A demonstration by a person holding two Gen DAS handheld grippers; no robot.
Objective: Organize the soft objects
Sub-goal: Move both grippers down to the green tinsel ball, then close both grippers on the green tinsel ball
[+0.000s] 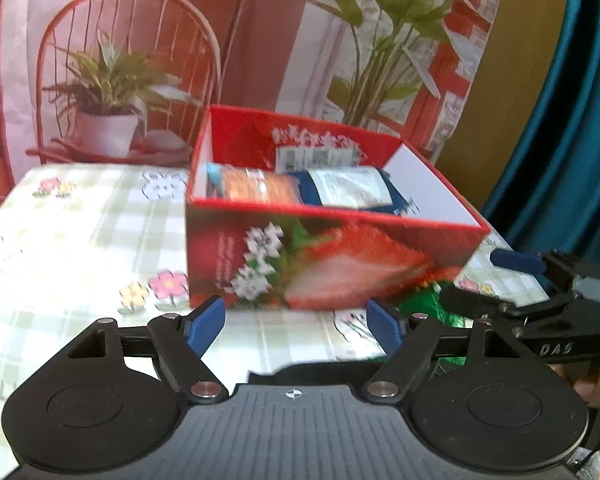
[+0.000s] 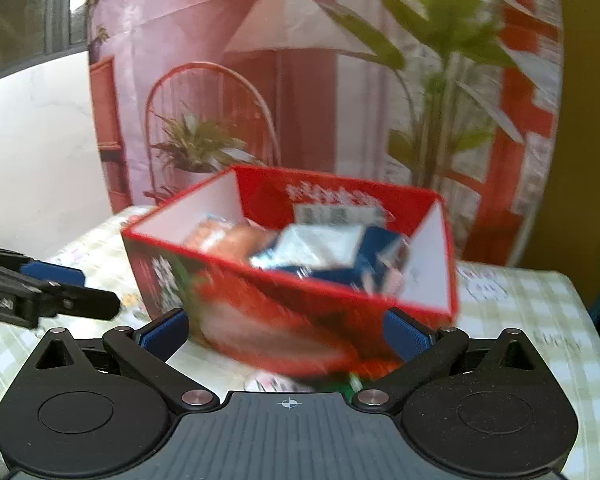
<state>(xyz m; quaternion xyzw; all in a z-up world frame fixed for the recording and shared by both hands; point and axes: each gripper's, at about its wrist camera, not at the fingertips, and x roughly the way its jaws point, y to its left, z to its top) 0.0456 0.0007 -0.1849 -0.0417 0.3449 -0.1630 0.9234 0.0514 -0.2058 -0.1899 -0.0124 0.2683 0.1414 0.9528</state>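
A red box [image 1: 340,264] printed with strawberries stands on the table, and in the right wrist view the box [image 2: 260,312] is blurred. Inside lie an orange packet [image 1: 256,186] [image 2: 228,240] and a blue packet [image 1: 352,188] [image 2: 340,252] with a white label. A green packet [image 1: 432,304] lies on the cloth at the box's near right corner. My left gripper [image 1: 296,324] is open just short of the box's front wall, nothing between its fingers. My right gripper [image 2: 288,334] is wide open around the box's near corner, pads not touching it.
A checked, flowered tablecloth [image 1: 80,240] covers the table, with bare cloth left of the box. Behind stands a printed backdrop [image 1: 260,40] of a chair and plants, with a teal curtain [image 1: 572,120] at right. Each gripper shows in the other's view [image 1: 496,280] [image 2: 68,288].
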